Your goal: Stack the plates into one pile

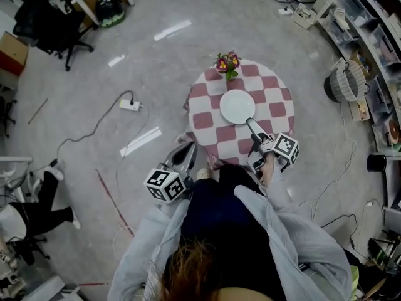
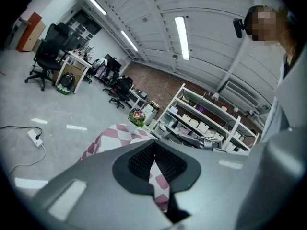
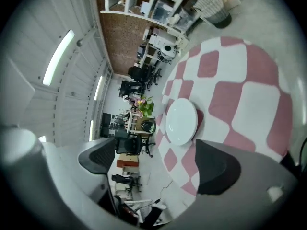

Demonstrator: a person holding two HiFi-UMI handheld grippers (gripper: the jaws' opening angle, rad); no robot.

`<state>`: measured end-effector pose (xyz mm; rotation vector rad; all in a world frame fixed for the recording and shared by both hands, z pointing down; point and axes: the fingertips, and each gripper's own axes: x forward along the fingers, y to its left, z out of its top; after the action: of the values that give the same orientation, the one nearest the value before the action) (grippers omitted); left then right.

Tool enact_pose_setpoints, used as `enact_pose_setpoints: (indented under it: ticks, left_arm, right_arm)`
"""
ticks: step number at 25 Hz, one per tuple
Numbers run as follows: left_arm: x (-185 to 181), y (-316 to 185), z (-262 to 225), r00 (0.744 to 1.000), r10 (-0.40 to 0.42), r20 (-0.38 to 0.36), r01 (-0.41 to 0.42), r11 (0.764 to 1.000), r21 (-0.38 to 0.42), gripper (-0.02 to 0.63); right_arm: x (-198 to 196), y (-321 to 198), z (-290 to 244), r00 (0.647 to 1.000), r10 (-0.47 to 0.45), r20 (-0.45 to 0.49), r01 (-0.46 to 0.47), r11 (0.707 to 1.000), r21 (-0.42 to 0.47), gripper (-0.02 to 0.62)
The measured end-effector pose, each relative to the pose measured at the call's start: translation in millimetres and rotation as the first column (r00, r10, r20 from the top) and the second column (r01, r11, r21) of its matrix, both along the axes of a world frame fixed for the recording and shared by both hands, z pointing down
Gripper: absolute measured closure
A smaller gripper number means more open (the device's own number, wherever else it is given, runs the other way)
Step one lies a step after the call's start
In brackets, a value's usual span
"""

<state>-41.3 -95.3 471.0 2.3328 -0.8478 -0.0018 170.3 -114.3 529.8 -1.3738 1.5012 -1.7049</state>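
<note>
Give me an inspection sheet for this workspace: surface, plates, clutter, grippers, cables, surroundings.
Surface: round table under a pink-and-white checked cloth.
Job's things: white plates in one spot at the table's middle; count cannot be told.
Clutter: flower pot at the table's far edge.
Grippers: left gripper shut, empty, short of the table; right gripper open, nothing between its jaws, plates ahead of it.
Cables: power strip with its cable on the floor left of the table; loose cables on the floor at right.
Surroundings: office chair, shelving, basket.
</note>
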Motion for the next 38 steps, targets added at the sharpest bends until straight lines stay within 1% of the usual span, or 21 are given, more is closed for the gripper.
enact_pose_setpoints:
  ticks: [1, 2, 3, 4, 5, 6, 8, 10, 13, 15, 16, 17, 18, 19, 20, 23, 26, 29, 31, 38]
  left_arm:
    - [1.6, 1.3, -3.5, 1.0, 0.017, 0.009, -0.018, 1.0, 0.01, 0.598]
    - [3.4, 1.6, -7.4, 0.999, 0.035, 0.019, -0.035, 0.999, 0.022, 0.595]
    - [5.8, 1.3, -11.6, 0.998, 0.052, 0.029, -0.053, 0.998, 0.037, 0.595]
    - [9.0, 0.7, -16.4, 0.997, 0.07, 0.038, -0.072, 0.996, 0.054, 0.595]
    - [12.7, 0.3, -21.6, 0.995, 0.088, 0.046, -0.091, 0.993, 0.071, 0.595]
    - [16.6, 0.2, -27.1, 0.993, 0.104, 0.05, -0.108, 0.99, 0.088, 0.594]
    - [23.6, -0.7, -39.2, 0.99, 0.13, 0.056, -0.136, 0.983, 0.121, 0.594]
    - [30.4, -2.9, -51.3, 0.987, 0.148, 0.062, -0.156, 0.975, 0.157, 0.594]
    - [40.3, -5.3, -66.7, 0.984, 0.166, 0.067, -0.177, 0.96, 0.217, 0.594]
    - [45.3, -4.1, -72.5, 0.983, 0.171, 0.068, -0.183, 0.954, 0.239, 0.594]
    - [47.4, -3.1, -74.3, 0.982, 0.173, 0.07, -0.185, 0.952, 0.245, 0.594]
    - [49.3, -2.1, -75.3, 0.982, 0.176, 0.071, -0.188, 0.95, 0.25, 0.594]
    - [50.9, -1.0, -75.8, 0.981, 0.179, 0.073, -0.192, 0.948, 0.253, 0.594]
    - [52.2, 0.1, -75.6, 0.981, 0.181, 0.074, -0.194, 0.947, 0.255, 0.594]
    - [53.1, 1.4, -74.9, 0.98, 0.182, 0.075, -0.195, 0.947, 0.255, 0.594]
    - [55.8, 4.7, -71.1, 0.979, 0.188, 0.077, -0.201, 0.948, 0.247, 0.594]
    - [60.2, 7.6, -65.2, 0.976, 0.2, 0.091, -0.216, 0.947, 0.237, 0.594]
    - [67.1, 8.1, -61.9, 0.971, 0.212, 0.111, -0.233, 0.943, 0.238, 0.594]
    - [71.3, 8.0, -60.6, 0.967, 0.222, 0.125, -0.246, 0.94, 0.238, 0.594]
    - [75.3, 5.1, -55.4, 0.961, 0.238, 0.142, -0.265, 0.939, 0.22, 0.594]
  right_arm:
    - [5.8, 7.8, -7.3, 0.997, 0.004, -0.077, -0.003, 1.0, 0.016, 0.092]
    - [12.6, 15.0, -16.2, 0.986, 0.013, -0.166, -0.007, 0.999, 0.035, 0.119]
    - [20.2, 22.0, -27.0, 0.965, 0.026, -0.26, -0.012, 0.998, 0.058, 0.151]
    - [28.2, 29.0, -39.7, 0.934, 0.045, -0.355, -0.015, 0.996, 0.087, 0.19]
    - [36.1, 36.4, -53.6, 0.893, 0.067, -0.445, -0.015, 0.993, 0.118, 0.225]
    - [43.6, 43.9, -67.9, 0.844, 0.089, -0.53, -0.01, 0.989, 0.15, 0.257]
    - [54.7, 57.2, -97.2, 0.73, 0.134, -0.67, 0.011, 0.978, 0.208, 0.307]
    - [59.8, 67.4, -124.1, 0.619, 0.175, -0.766, 0.045, 0.965, 0.257, 0.364]
    - [58.6, 80.4, -152.7, 0.476, 0.212, -0.853, 0.118, 0.946, 0.301, 0.393]
    - [55.0, 89.6, -163.1, 0.398, 0.224, -0.89, 0.16, 0.938, 0.308, 0.416]
    - [53.3, 93.7, -165.4, 0.367, 0.224, -0.903, 0.176, 0.936, 0.304, 0.426]
    - [51.8, 97.2, -165.7, 0.345, 0.22, -0.913, 0.189, 0.936, 0.297, 0.433]
    - [50.6, 100.3, -164.3, 0.331, 0.212, -0.92, 0.199, 0.937, 0.287, 0.451]
    - [49.8, 103.4, -162.0, 0.324, 0.204, -0.924, 0.205, 0.938, 0.279, 0.479]
    - [49.5, 106.4, -159.5, 0.324, 0.2, -0.925, 0.205, 0.939, 0.275, 0.51]
    - [50.3, 114.1, -153.6, 0.338, 0.202, -0.919, 0.186, 0.943, 0.276, 0.589]
    - [48.7, 118.5, -142.8, 0.362, 0.173, -0.916, 0.19, 0.948, 0.254, 0.594]
    - [49.0, 121.5, -130.2, 0.408, 0.134, -0.903, 0.194, 0.954, 0.229, 0.594]
    - [50.3, 122.8, -125.3, 0.429, 0.121, -0.895, 0.188, 0.957, 0.219, 0.594]
    - [48.5, 116.6, -116.6, 0.456, 0.1, -0.884, 0.181, 0.962, 0.203, 0.594]
